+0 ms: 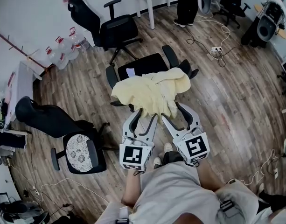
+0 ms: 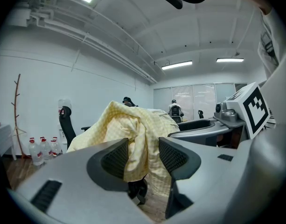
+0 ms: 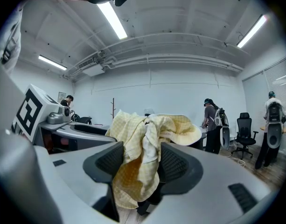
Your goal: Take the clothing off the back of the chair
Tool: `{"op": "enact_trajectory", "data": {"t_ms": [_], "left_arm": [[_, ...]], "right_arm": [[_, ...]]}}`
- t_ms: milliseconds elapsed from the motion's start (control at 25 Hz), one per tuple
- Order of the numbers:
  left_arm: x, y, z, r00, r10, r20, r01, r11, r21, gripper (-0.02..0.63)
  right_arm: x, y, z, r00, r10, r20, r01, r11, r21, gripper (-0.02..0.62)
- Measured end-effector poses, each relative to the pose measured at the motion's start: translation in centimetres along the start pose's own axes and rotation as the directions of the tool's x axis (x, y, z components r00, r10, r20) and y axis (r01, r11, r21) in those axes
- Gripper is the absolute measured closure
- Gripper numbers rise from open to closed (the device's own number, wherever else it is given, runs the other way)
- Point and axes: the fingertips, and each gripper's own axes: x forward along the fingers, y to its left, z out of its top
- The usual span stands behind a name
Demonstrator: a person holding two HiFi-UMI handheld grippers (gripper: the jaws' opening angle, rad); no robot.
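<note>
Two grippers face a yellow garment (image 1: 152, 92) draped over the back of a black office chair (image 1: 143, 65), just ahead of the person. The left gripper (image 1: 146, 116) has its jaws apart, with a fold of the cloth hanging loose between them. The right gripper (image 1: 173, 113) also has its jaws spread, with bunched fabric filling the gap, not clamped.

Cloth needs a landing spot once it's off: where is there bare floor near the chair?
Bare floor lies right of the chair, bordered at its far side by the power strip. The left is crowded: a patterned chair, a black chair, water bottles.
</note>
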Motion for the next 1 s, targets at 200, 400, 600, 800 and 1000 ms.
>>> {"op": "enact_trajectory", "data": {"t_ms": [200, 400, 600, 800, 1000], "left_arm": [[0.3, 0.3, 0.1, 1.000, 0.015, 0.004, -0.015, 1.000, 0.001, 0.402], [0.7, 0.3, 0.1, 1.000, 0.021, 0.007, -0.021, 1.000, 0.004, 0.404], [1.1, 0.4, -0.2, 1.000, 0.031, 0.008, -0.031, 0.999, 0.013, 0.461], [1.3, 0.2, -0.3, 1.000, 0.027, 0.006, -0.028, 0.999, 0.016, 0.510], [1.3, 0.0, -0.2, 1.000, 0.022, -0.002, -0.022, 1.000, 0.020, 0.534]], "right_arm": [[0.7, 0.1, 0.2, 1.000, 0.015, 0.006, -0.015, 1.000, -0.009, 0.339], [1.2, 0.1, 0.1, 0.999, 0.031, 0.009, -0.031, 0.999, -0.012, 0.343], [1.8, 0.5, 0.0, 0.999, 0.042, 0.024, -0.042, 0.999, -0.013, 0.395], [1.8, 0.9, -0.1, 0.999, 0.053, 0.010, -0.052, 0.998, -0.017, 0.466], [1.7, 1.1, 0.2, 0.998, 0.064, 0.011, -0.064, 0.998, -0.017, 0.499]]}}
